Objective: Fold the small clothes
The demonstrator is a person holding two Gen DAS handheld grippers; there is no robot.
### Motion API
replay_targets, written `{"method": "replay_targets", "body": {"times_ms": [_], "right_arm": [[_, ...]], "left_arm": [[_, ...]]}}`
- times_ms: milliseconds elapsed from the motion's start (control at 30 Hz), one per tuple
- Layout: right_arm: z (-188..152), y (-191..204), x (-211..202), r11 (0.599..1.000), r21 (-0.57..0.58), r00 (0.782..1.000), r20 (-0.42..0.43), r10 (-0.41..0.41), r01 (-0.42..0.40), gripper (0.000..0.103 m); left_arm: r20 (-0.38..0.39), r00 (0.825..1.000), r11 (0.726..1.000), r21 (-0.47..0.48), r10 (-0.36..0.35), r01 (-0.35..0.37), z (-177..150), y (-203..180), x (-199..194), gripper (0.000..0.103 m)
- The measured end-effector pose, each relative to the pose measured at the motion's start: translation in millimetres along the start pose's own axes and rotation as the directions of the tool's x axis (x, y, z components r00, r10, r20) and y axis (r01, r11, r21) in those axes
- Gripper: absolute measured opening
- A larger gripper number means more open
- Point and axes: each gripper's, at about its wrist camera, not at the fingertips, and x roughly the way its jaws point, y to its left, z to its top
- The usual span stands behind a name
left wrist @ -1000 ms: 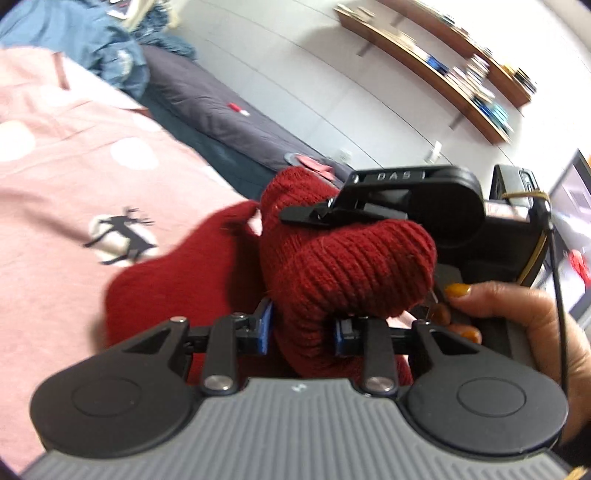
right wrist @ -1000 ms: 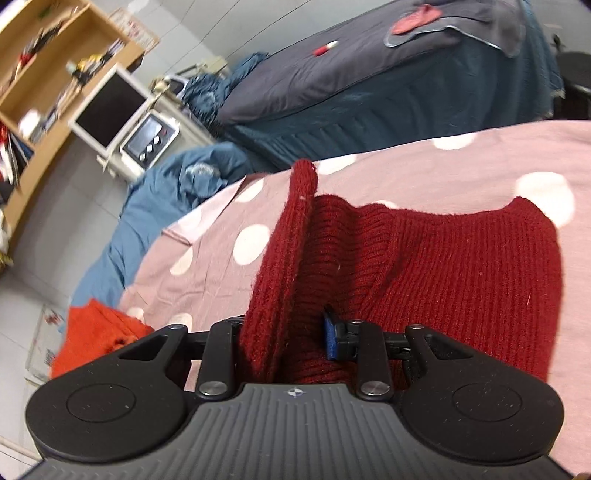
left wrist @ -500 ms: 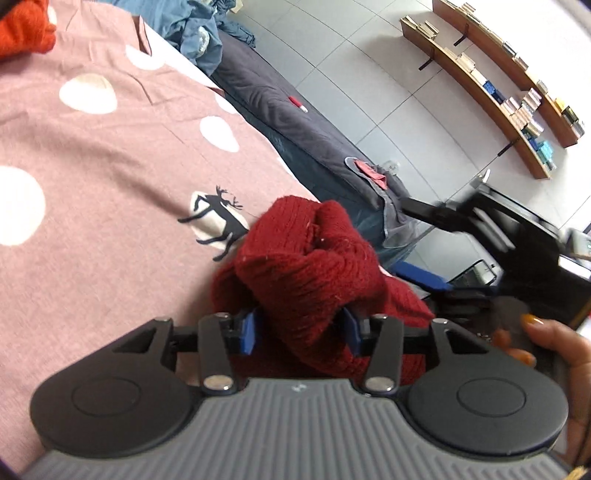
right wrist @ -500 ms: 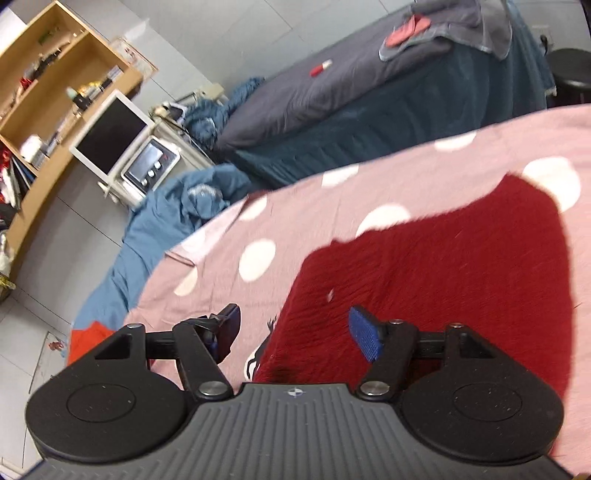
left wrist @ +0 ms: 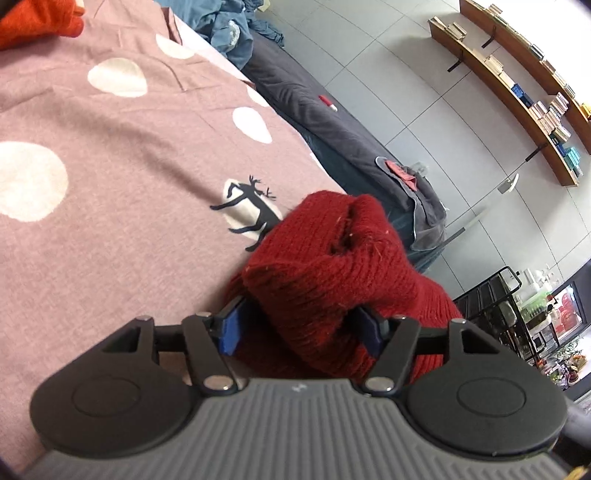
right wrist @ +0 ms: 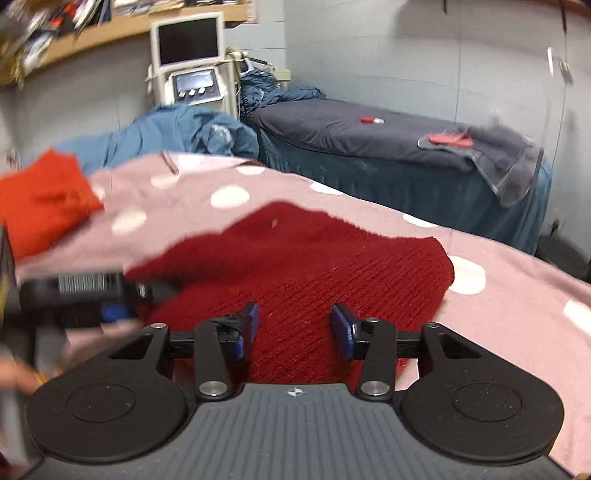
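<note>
Left wrist view first: the left gripper (left wrist: 301, 328) has a bunched fold of the dark red knit (left wrist: 343, 273) between its blue fingers (left wrist: 229, 328), and the jaws are opening. The near pad stands clear of the wool with a gap showing, so the clamp is off and the fold is simply slumping where it was set. The bundle sits by the reindeer print (left wrist: 251, 212) on the pink spotted bedspread (left wrist: 110, 155), near the bed's edge, probably put there so the doubled layer lands on the rest of the garment. An orange garment (left wrist: 33, 18) lies far off at the top corner.

Over to the right wrist view, and it is blurred. The right gripper (right wrist: 294, 330) hangs above the dark red knit, which is spread flat across the bedspread. Its fingers are apart, closing now, with nothing caught between them, only fabric lying below. My read: it is lining up for the next pinch on that flat panel. The left gripper shows as a dark smear at the left edge, beside the wool.
</note>
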Motion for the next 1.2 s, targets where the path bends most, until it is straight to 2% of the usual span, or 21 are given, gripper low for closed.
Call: {"method": "replay_targets", "body": {"times_ms": [33, 67, 100, 133, 200, 300, 400, 433, 500, 600, 700, 767, 833, 900, 967, 1033, 1100, 1200], "right_arm": [[-3.3, 4.3, -0.8, 0.999, -0.034, 1.000, 0.021, -0.017, 0.018, 0.077], [-5.0, 6.5, -1.0, 0.999, -0.042, 0.999, 0.029, -0.029, 0.030, 0.077], [-5.3, 7.4, -0.6, 0.998, -0.037, 0.999, 0.029, -0.041, 0.042, 0.078], [-3.9, 6.7, 0.1, 0.998, -0.027, 0.998, 0.028, -0.048, 0.049, 0.080], [-2.8, 4.9, -0.8, 0.998, -0.016, 0.998, 0.031, -0.054, 0.055, 0.081], [-8.5, 5.0, -5.1, 0.998, -0.031, 0.998, 0.033, -0.052, 0.053, 0.084], [-14.7, 0.4, -6.9, 0.999, 0.010, 0.998, 0.021, -0.053, 0.053, 0.098], [-16.3, -5.0, -5.9, 0.998, 0.051, 0.999, 0.010, -0.046, 0.046, 0.103], [-19.3, -19.8, -1.6, 0.986, 0.165, 1.000, -0.023, -0.021, 0.024, 0.103], [-20.6, -40.5, -3.0, 0.939, 0.341, 0.997, -0.038, 0.060, -0.043, 0.103], [-25.6, -58.6, -20.5, 0.868, 0.484, 0.992, 0.008, 0.123, -0.111, 0.103], [-33.3, -73.0, -37.0, 0.805, 0.574, 0.988, 0.050, 0.147, -0.149, 0.103], [-45.2, -90.0, -51.6, 0.710, 0.677, 0.979, 0.092, 0.180, -0.194, 0.103], [-62.3, -104.7, -60.0, 0.598, 0.769, 0.971, 0.120, 0.208, -0.223, 0.103], [-80.3, -112.6, -60.7, 0.485, 0.847, 0.964, 0.108, 0.244, -0.218, 0.103], [-94.9, -113.5, -57.3, 0.399, 0.894, 0.956, 0.093, 0.278, -0.204, 0.103], [-108.4, -110.2, -55.5, 0.346, 0.916, 0.951, 0.100, 0.294, -0.203, 0.103], [-116.1, -104.3, -50.6, 0.299, 0.933, 0.944, 0.103, 0.312, -0.201, 0.103]], "left_arm": [[-0.002, 1.000, 1.000, 0.000, 0.005, -0.005, 0.1, -0.1, 0.3, 0.065], [-0.008, 1.000, 1.000, 0.000, 0.019, -0.019, 1.0, -0.8, -0.3, 0.074], [-0.025, 0.998, 0.998, -0.001, 0.063, -0.063, 2.1, -1.1, 1.1, 0.095], [-0.038, 0.996, 0.996, -0.010, 0.086, -0.087, 3.0, 0.9, 2.8, 0.098], [-0.044, 0.996, 0.997, -0.030, 0.074, -0.076, 4.9, 2.7, 1.4, 0.097], [-0.061, 0.992, 0.994, -0.007, 0.112, -0.112, 7.7, -4.8, -1.6, 0.098], [-0.080, 0.990, 0.991, -0.052, 0.118, -0.123, 10.0, -0.8, 2.7, 0.103], [-0.080, 0.989, 0.991, -0.050, 0.121, -0.125, 11.0, -1.0, 4.4, 0.103], [-0.091, 0.985, 0.988, -0.024, 0.147, -0.150, 13.4, -6.0, 8.0, 0.103], [-0.115, 0.979, 0.984, -0.035, 0.169, -0.174, 17.1, -9.7, 8.4, 0.103], [-0.144, 0.979, 0.984, -0.080, 0.147, -0.160, 17.4, -9.5, -2.8, 0.103], [-0.153, 0.980, 0.985, -0.097, 0.126, -0.142, 14.5, -9.3, -17.5, 0.103], [-0.144, 0.986, 0.986, -0.133, 0.081, -0.101, 8.2, -5.8, -33.9, 0.103], [-0.158, 0.987, 0.979, -0.198, 0.024, -0.055, 1.3, 0.4, -45.1, 0.103], [-0.180, 0.983, 0.964, -0.267, -0.040, -0.010, -5.7, 6.5, -49.6, 0.103], [-0.192, 0.978, 0.951, -0.310, -0.077, 0.014, -13.5, 8.7, -50.6, 0.103], [-0.200, 0.976, 0.950, -0.313, -0.084, 0.018, -19.0, 5.7, -48.2, 0.103], [-0.214, 0.973, 0.947, -0.321, -0.091, 0.018, -23.4, 1.5, -39.7, 0.103]]}}
